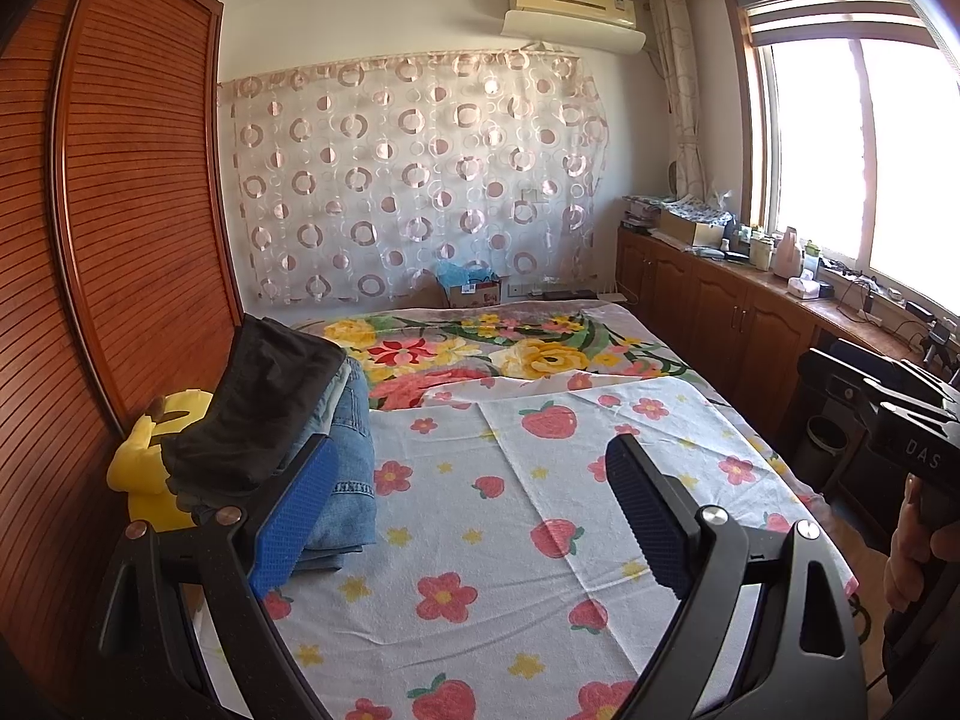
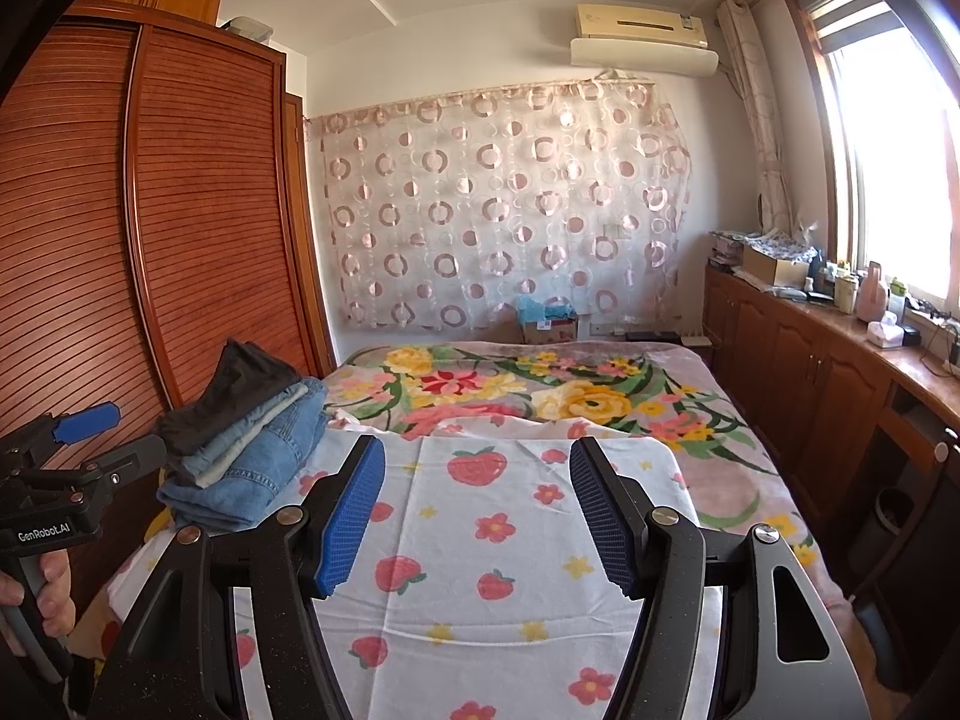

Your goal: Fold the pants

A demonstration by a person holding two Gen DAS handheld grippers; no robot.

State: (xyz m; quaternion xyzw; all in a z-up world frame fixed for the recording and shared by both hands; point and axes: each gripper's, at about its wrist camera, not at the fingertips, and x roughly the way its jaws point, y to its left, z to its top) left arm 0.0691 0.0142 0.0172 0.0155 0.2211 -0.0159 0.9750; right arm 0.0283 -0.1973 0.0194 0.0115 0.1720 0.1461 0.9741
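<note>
Lying at left edge of bed (image 2: 708, 396): folded pants (image 2: 240, 450) in stack, dark pair topping jeans. Hovering beside stack: left gripper (image 1: 471, 480), fingers spread, gripping nothing. Hanging over strawberry sheet (image 2: 492, 540): right gripper (image 2: 477, 489), fingers likewise spread, empty.

free: strawberry sheet (image 2: 510, 546) centre | blocked: left edge, stacked pants (image 2: 252, 450) against wardrobe (image 2: 198, 228)
</note>
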